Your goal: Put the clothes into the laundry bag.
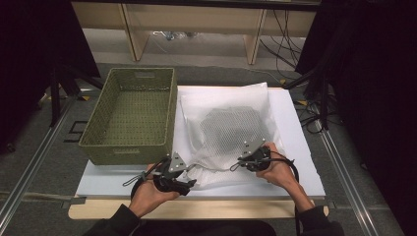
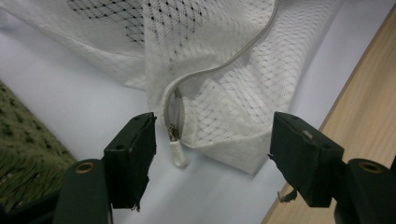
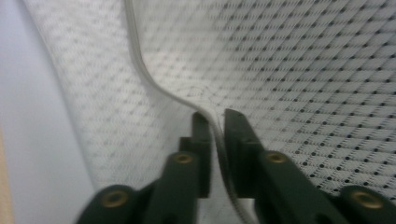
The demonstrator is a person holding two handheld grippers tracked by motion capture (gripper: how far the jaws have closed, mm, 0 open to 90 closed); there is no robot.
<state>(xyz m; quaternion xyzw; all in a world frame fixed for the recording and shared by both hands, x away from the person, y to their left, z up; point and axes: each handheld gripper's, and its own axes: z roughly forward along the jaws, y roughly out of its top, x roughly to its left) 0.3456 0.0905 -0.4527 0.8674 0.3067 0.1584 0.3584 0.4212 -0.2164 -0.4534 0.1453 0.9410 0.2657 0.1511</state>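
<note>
Left gripper view: fingers (image 2: pixel 130 149) wide apart around mesh bag's (image 2: pixel 224 70) zipper pull (image 2: pixel 177 151).

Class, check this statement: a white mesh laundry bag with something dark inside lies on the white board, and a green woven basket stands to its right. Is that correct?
Not quite. In the high view the green woven basket stands to the left of the white mesh laundry bag, not to its right. The rest holds: the bag lies on the white board, with something dark inside.
</note>
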